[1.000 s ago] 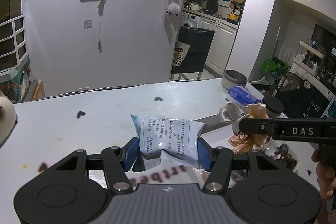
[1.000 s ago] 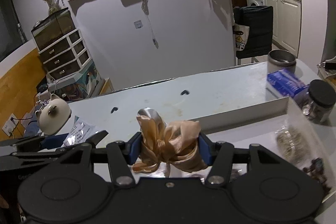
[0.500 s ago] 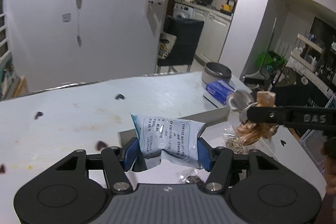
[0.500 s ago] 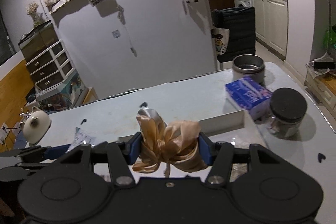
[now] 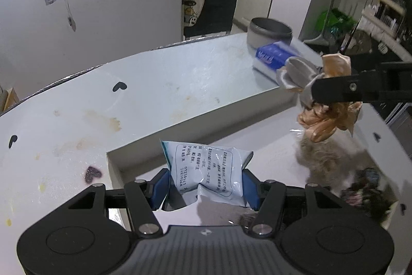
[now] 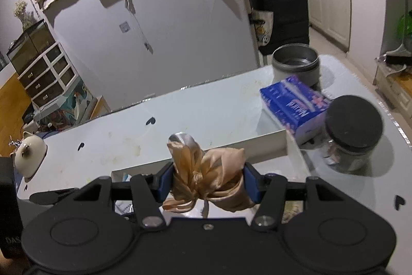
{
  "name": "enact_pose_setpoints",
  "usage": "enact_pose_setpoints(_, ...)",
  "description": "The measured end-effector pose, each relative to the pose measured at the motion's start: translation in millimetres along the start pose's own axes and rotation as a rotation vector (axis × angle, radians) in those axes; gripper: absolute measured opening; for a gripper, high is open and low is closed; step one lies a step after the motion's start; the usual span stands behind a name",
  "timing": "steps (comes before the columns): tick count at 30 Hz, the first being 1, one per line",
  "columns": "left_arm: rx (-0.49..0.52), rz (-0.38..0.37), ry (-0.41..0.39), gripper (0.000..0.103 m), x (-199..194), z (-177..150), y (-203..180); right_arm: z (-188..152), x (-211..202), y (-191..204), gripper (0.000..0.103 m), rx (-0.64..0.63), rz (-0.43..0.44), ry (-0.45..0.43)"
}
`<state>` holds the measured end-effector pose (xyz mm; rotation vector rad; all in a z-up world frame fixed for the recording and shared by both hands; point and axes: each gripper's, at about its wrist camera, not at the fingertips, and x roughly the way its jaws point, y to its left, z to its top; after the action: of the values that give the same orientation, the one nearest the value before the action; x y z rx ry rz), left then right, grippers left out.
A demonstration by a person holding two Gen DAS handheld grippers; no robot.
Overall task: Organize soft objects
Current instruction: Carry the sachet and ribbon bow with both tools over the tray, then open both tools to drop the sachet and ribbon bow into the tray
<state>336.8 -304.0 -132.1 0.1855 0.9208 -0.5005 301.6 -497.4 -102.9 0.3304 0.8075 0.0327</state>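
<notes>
Both tongs are loaded and hanging over the white tray (image 5: 206, 117) at the centre of the table (image 5: 77, 120). The left tongs (image 5: 206, 187) are closed snugly on a pale blue packet (image 5: 208, 172), low centre of the left view, its printed face showing and its edges bulging past the blue pads. The right tongs (image 6: 206, 183) are pinching a peach satin bow (image 6: 206, 177), low centre of the right view; in the left view that bow is dangling at the right edge above a fuzzy tuft (image 5: 316, 153) and a dark bundle (image 5: 365, 195) already lying in the tray. So I'd judge the sorting is partly done: some soft pieces are in, and these two are awaiting release. Outside the tray, upper right, a blue tissue pack (image 6: 293, 105), a black-lidded jar (image 6: 352, 133) and a metal tin (image 6: 296, 66) are standing.
</notes>
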Motion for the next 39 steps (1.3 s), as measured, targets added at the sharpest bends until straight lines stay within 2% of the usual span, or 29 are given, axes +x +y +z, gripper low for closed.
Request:
enact_pose_setpoints(2, 0.010, 0.010, 0.013, 0.060, 7, 3, 3, 2, 14, 2, 0.057, 0.000, 0.009, 0.023)
enact_pose_setpoints(5, 0.024, 0.015, 0.028, 0.069, 18, 4, 10, 3, 33, 4, 0.058, 0.008, 0.017, 0.054)
enact_pose_setpoints(7, 0.029, 0.014, 0.037, 0.090, 24, 5, 14, 3, 43, 5, 0.058, 0.014, 0.017, 0.069)
enact_pose_setpoints(9, 0.027, 0.017, 0.042, 0.092, 28, 5, 18, 2, 53, 6, 0.060, 0.015, 0.010, 0.083)
enact_pose_setpoints(11, 0.020, 0.026, 0.035, 0.094, 29, 5, 21, 2, 62, 6, 0.067, 0.018, 0.006, 0.097)
enact_pose_setpoints(13, 0.002, 0.004, 0.046, 0.098, 30, 4, 24, 2, 69, 5, 0.073, 0.026, 0.004, 0.111)
enact_pose_setpoints(15, -0.015, -0.015, 0.052, 0.100, 29, 3, 25, 1, 72, 3, 0.083, 0.045, -0.007, 0.108)
enact_pose_setpoints(17, -0.024, -0.028, 0.054, 0.101, 28, 1, 23, 1, 72, 1, 0.099, 0.063, -0.023, 0.105)
enact_pose_setpoints(18, -0.031, -0.034, 0.056, 0.103, 27, 0, 23, 1, 71, -1, 0.101, 0.067, -0.026, 0.106)
enact_pose_setpoints(28, -0.100, -0.037, 0.040, 0.103, 9, -3, 19, -4, 51, -10, 0.103, 0.067, -0.001, 0.124)
enact_pose_setpoints(39, -0.141, 0.022, -0.045, 0.103, -41, -5, 3, -1, 3, -4, 0.103, -0.006, 0.054, 0.050)
